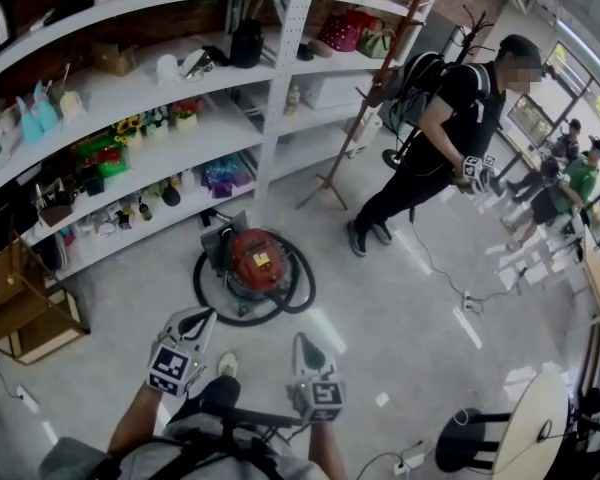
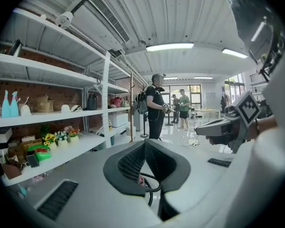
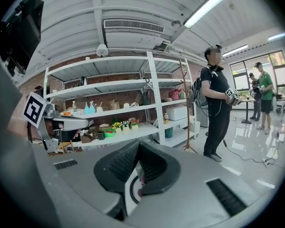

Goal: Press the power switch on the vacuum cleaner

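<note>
Fingers (image 2: pixel 130 163) of the left gripper (image 1: pixel 193 320) were pressed together on nothing | right gripper (image 1: pixel 307 351) likewise closed and empty | both hung side by side, apart from the red vacuum cleaner (image 1: pixel 257 261) | vacuum cleaner sat on the floor (image 1: pixel 400 308) before white shelves (image 1: pixel 180 148), black hose (image 1: pixel 205 298) looped around it | person in black (image 1: pixel 440 118) stood well apart.

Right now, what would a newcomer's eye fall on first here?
The red vacuum, ringed by its black hose, sits on the floor before the white shelves. Next comes a person in black with a backpack, standing at upper right. The left gripper and right gripper hang at the bottom, jaws together, short of the vacuum.
</note>
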Demonstrator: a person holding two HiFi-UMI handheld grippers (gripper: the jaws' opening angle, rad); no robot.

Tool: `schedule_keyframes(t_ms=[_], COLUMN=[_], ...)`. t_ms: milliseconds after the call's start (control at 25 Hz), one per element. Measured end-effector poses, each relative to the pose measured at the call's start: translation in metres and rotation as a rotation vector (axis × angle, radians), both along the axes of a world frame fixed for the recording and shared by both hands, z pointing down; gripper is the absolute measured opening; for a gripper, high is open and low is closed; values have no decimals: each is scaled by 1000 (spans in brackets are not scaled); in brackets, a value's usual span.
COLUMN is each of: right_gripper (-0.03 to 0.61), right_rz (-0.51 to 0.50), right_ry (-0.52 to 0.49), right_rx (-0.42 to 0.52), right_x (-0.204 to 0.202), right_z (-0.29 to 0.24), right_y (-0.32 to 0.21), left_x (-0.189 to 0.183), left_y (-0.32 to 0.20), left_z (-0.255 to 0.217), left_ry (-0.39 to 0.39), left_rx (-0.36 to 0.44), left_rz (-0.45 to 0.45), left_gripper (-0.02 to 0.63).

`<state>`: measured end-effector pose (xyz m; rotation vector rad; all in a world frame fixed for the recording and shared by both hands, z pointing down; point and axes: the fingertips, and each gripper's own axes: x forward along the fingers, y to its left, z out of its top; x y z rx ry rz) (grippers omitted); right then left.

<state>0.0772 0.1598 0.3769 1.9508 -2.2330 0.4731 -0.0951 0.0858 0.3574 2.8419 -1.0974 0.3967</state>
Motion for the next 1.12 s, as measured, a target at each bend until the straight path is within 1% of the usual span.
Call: schedule_keyframes(t_ms=[160, 360, 520, 600, 800, 1000, 1120], right_gripper=[8, 8, 8, 8, 8, 8, 8], right_rz=[1, 12, 35, 47, 55, 51, 42], right_ry=[2, 8, 8, 11, 25, 36, 45], right_rx=[-4, -12, -16, -18, -20, -26, -8], right_x=[-2, 1, 5, 6, 8, 10, 12], right_z=[-3, -3, -2, -1, 4, 8, 4], right_y=[-35, -73, -95, -105, -126, -147, -159], left_x=[-2, 6, 2, 1, -1, 6, 10], left_y=[-32, -69, -94, -105, -129, -146, -154], left_z=[5, 3, 14, 17, 26, 26, 32], left_ry=[0, 34, -4, 6, -10, 48, 49], left_rx=[-25, -53, -40, -48, -50, -94, -104], left_rz=[-10, -5, 21, 20, 43, 16, 16], left_gripper=[8, 8, 8, 8, 8, 8, 8])
